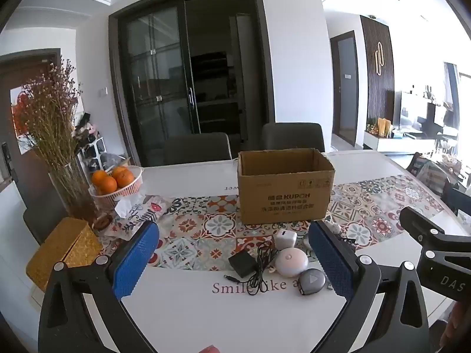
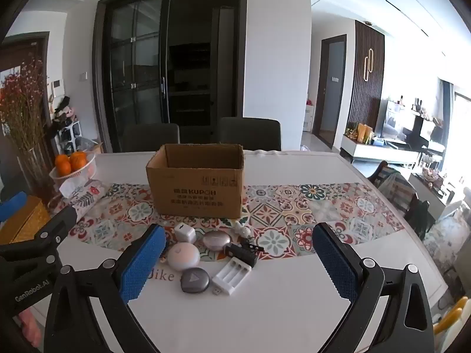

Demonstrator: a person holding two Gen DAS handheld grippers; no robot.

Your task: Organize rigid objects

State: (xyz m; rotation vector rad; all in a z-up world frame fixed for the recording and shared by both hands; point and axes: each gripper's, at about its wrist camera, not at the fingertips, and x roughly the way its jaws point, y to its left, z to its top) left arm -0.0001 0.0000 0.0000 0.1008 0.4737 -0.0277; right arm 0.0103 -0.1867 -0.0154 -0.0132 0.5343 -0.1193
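We hold our left gripper (image 1: pixel 232 261) and our right gripper (image 2: pixel 235 261) side by side above the near edge of the white table (image 2: pixel 265 309). Both have their blue jaws wide open, and nothing is between the pads. Neither one touches anything.

Just past the near edge, near the middle of the table, lies a little bunch of small hard things. Closest to us is a grey round gadget with a play arrow (image 2: pixel 195 279). Beside it, on the right, is a white battery charger (image 2: pixel 232 275) with empty slots. A tiny white plug (image 2: pixel 217 291) lies just in front of it. A bit farther is a round white puck (image 2: pixel 183 256), and a black power brick (image 1: pixel 242 264) with its black cord (image 1: pixel 260 267) lies to the left of it. Behind those sit a white cube (image 2: pixel 185 233), a shiny silver oval (image 2: pixel 214 240) and some small black pieces (image 2: pixel 244 250), on the edge of the colourful patterned runner (image 2: pixel 294 220).

Farther on, in the middle of the table, an open cardboard box (image 2: pixel 197 194) stands on the runner. We cannot see its bottom.

Along the left edge sit a gold woven box (image 1: pixel 63 253), a flowery tissue pack (image 1: pixel 138 211), a bowl of oranges (image 1: pixel 116 181) and a tall vase of dried flowers (image 1: pixel 59 147). Two dark chairs (image 2: pixel 250 132) stand at the far edge.
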